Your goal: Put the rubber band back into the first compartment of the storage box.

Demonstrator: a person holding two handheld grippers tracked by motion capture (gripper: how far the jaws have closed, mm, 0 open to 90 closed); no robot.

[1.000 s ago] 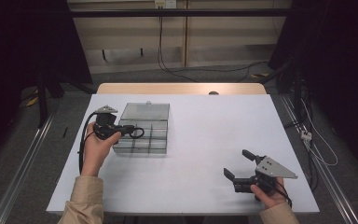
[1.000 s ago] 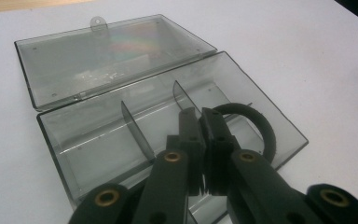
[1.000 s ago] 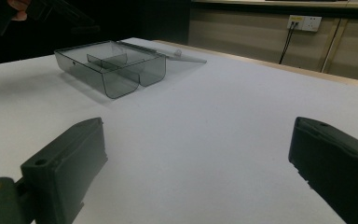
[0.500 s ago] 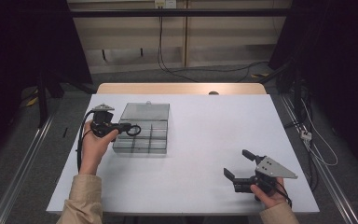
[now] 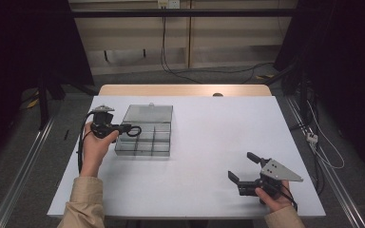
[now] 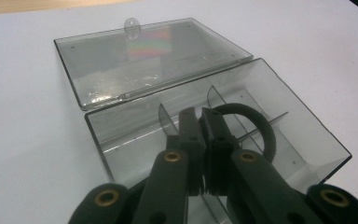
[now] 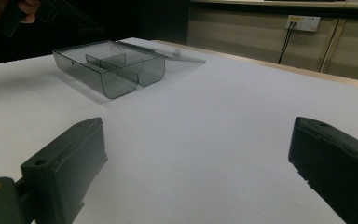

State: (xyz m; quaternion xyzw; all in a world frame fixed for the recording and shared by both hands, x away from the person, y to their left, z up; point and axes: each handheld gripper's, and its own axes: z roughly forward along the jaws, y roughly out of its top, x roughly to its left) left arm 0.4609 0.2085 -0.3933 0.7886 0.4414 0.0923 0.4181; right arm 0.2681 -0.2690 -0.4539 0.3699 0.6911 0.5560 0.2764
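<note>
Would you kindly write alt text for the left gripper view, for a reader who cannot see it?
The left gripper, its black fingers shut on a black ring, holds it above a smoky transparent compartment box divided by thin partitions. The box's hinged lid lies open flat behind it on the white table.

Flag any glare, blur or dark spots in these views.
High view: sharp, evenly lit table, surroundings dark. Left gripper view: rainbow glare patch on the open lid of the clear box; left hand-held gripper close up, slightly soft. Right gripper view: dim; near jaws of the right hand-held gripper are blurred.
</note>
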